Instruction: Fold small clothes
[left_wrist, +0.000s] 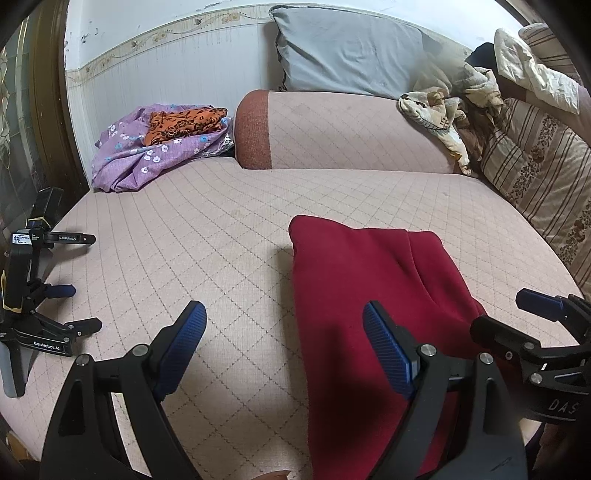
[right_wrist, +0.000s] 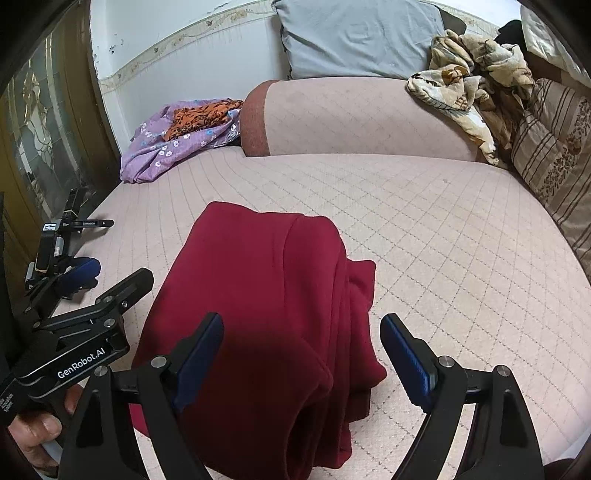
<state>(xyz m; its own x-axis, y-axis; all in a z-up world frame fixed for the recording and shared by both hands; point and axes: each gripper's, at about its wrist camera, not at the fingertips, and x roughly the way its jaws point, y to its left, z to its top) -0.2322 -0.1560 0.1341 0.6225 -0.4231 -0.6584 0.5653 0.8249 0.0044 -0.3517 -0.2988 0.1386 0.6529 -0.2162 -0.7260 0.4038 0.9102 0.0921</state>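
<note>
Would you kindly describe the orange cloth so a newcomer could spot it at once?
Look to the bed's far left corner, by the wall. A purple floral cloth is heaped there, and the orange cloth lies on top, the only one with a black pattern.

My left gripper (left_wrist: 284, 349) and right gripper (right_wrist: 301, 354) are matt black plastic with shiny metal pivot pins, and their blue pads (right_wrist: 406, 358) look finely ribbed and rubbery. The dark red garment (right_wrist: 266, 314) is thick, soft, matt fleece-like cloth. It lies on a pale pink quilted cover (left_wrist: 207, 229), woven and dull, with a stitched diamond grid.
</note>
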